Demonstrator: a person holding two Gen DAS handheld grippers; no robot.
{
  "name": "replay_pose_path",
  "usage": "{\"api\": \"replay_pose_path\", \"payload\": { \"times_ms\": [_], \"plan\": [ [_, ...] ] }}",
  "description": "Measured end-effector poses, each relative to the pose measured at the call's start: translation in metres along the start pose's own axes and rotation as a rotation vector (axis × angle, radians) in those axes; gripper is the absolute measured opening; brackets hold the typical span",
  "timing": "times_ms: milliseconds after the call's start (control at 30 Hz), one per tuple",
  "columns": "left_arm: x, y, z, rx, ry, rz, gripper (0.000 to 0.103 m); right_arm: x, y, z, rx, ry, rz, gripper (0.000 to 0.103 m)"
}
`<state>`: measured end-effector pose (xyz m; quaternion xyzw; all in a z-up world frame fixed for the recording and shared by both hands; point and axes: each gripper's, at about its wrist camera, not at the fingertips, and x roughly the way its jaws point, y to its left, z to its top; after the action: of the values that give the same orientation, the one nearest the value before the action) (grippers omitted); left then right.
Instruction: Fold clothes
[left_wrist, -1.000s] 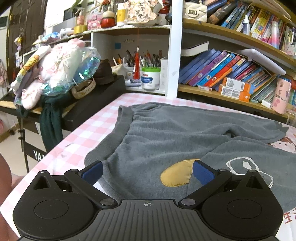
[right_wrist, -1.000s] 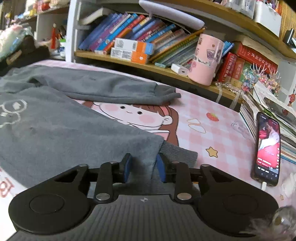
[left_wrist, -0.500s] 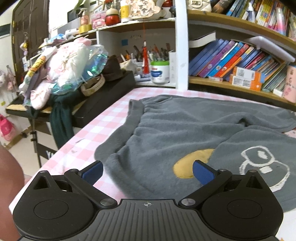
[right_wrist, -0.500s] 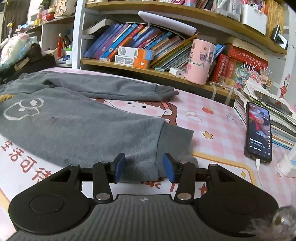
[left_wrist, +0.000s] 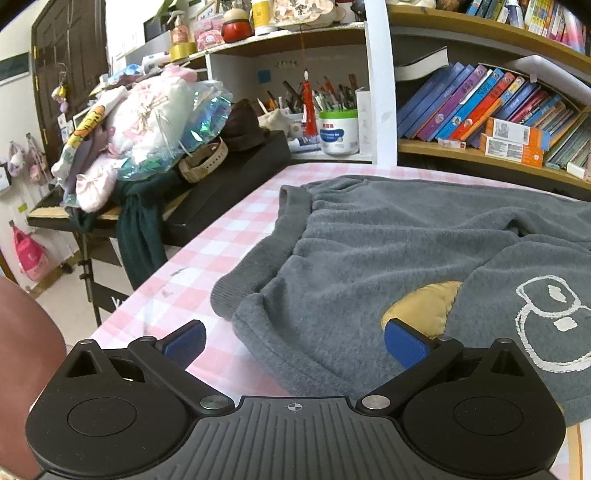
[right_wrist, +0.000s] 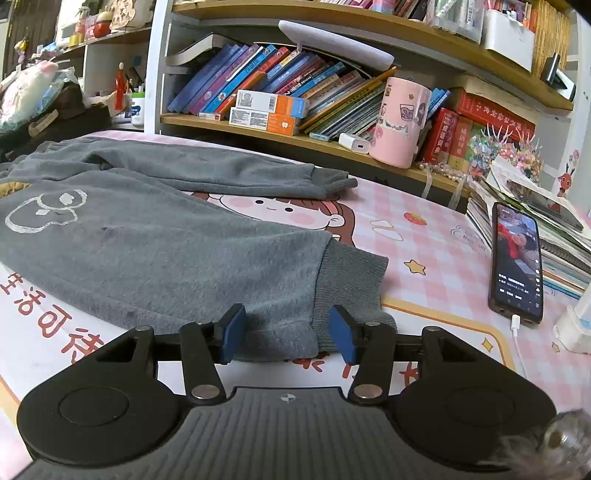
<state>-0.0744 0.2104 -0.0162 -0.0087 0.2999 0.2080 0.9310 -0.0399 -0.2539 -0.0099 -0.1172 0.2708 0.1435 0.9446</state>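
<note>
A pair of grey fleece trousers (right_wrist: 159, 240) is lying spread across the pink checked tablecloth (right_wrist: 436, 236), filling the left and middle of the right wrist view. One leg is running along the back towards the bookshelf (right_wrist: 295, 136), its cuff ending near the upper middle of the frame. The other leg is stretching towards the camera, and its ribbed cuff (right_wrist: 351, 280) is sitting at the lower middle, just in front of the right gripper (right_wrist: 288, 330).

That gripper's jaws are opening, with the hem of the near leg lying between the blue pads but not pinched by either one. The cloth is resting flat on the table there, which suggests the leg is being set down in line for a fold rather than carried.

In the left wrist view the waistband (left_wrist: 291, 218) is curving through the middle of the frame, and a yellow patch (left_wrist: 424, 306) is showing right of centre beside a white printed outline (left_wrist: 543, 325). The left gripper (left_wrist: 295, 341) is standing wide apart and empty at the bottom of the frame, its pads straddling the near edge of the waist end, probably lining up to take hold there.

A phone (right_wrist: 517, 258) is lying at the right of the right wrist view, well apart from the trousers and clear of any fold.
</note>
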Motion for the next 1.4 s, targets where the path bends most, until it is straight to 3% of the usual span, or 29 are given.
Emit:
{"api": "replay_pose_path", "payload": {
  "times_ms": [533,933,1033,1400],
  "plan": [
    [0.008,-0.001,0.003,0.015,0.012,0.027,0.103,0.010,0.007,0.013,-0.014,-0.024,0.074,0.052],
    [0.019,0.007,0.007,-0.031,0.029,0.028,0.103,0.016,0.010,0.011,-0.025,0.003,0.104,0.066],
    [0.020,0.010,0.007,-0.039,0.030,0.023,0.103,0.017,0.008,0.011,-0.013,0.012,0.100,0.075],
    [0.021,0.018,0.005,-0.075,0.029,-0.011,0.103,0.019,0.005,0.010,0.008,0.023,0.082,0.085]
  ]
}}
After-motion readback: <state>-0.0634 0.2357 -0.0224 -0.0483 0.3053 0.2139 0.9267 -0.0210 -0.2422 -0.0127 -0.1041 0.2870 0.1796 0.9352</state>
